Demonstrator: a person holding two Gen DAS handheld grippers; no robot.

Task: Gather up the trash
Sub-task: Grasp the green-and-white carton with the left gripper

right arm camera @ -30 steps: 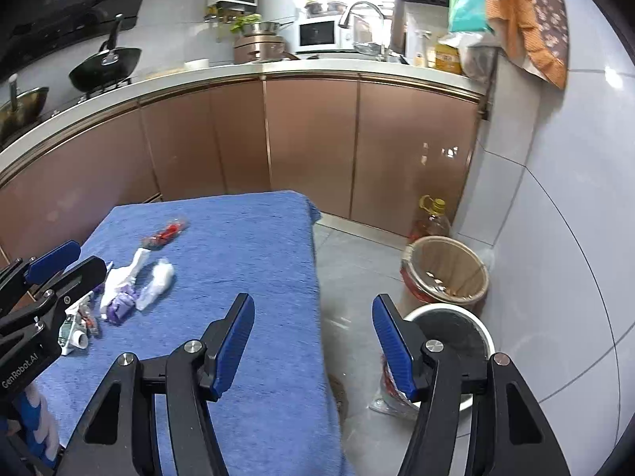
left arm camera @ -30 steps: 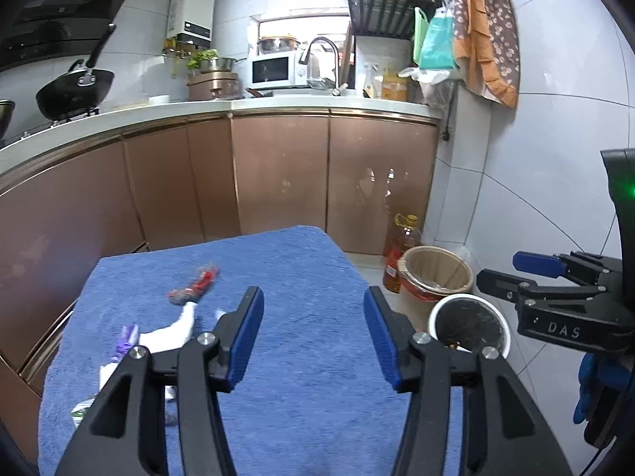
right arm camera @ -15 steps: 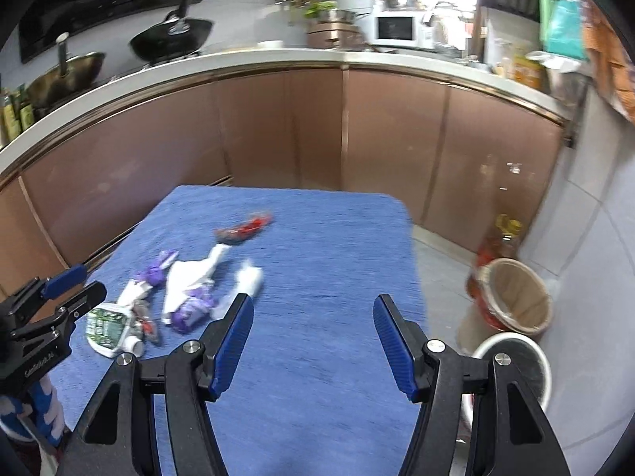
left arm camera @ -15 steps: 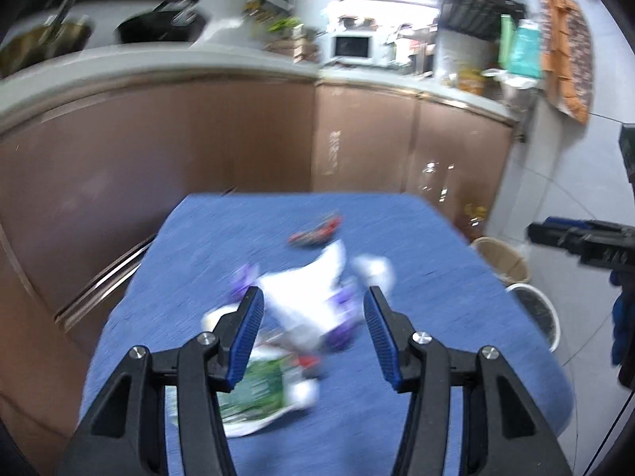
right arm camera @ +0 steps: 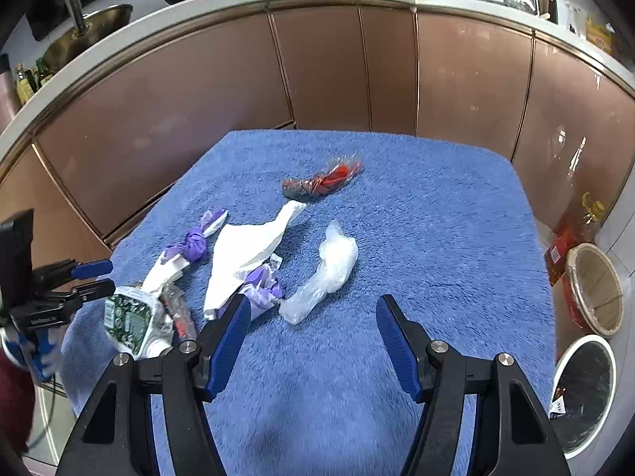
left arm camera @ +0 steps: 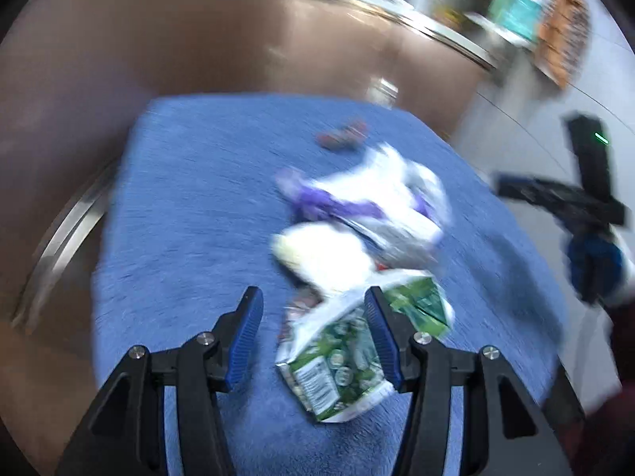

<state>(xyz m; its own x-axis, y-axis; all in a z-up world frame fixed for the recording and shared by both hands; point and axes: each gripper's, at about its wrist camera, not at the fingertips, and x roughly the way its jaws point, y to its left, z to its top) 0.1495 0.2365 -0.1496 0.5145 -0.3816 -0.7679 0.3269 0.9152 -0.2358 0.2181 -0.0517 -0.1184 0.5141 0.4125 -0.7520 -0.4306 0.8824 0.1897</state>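
Trash lies on a blue towel-covered table (right arm camera: 416, 238). There is a green-and-white carton (left arm camera: 341, 361) (right arm camera: 129, 321), white paper (right arm camera: 246, 254), purple wrappers (right arm camera: 194, 244), a clear plastic bag (right arm camera: 329, 269) and a red wrapper (right arm camera: 321, 182). My left gripper (left arm camera: 313, 333) is open, its jaws either side of the carton just above it. My right gripper (right arm camera: 311, 337) is open and empty above the towel, near the plastic bag. The left gripper also shows in the right wrist view (right arm camera: 89, 279), beside the carton.
A white-rimmed bin with a black liner (right arm camera: 583, 388) stands on the floor to the table's right, with a brown basket (right arm camera: 595, 289) and an oil bottle (right arm camera: 571, 234) behind it. Copper cabinets (right arm camera: 317, 71) curve around behind the table.
My left gripper has swung left and dropped towards the carton, which now lies between its jaws. My right gripper has turned left from the bin side to face the trash.
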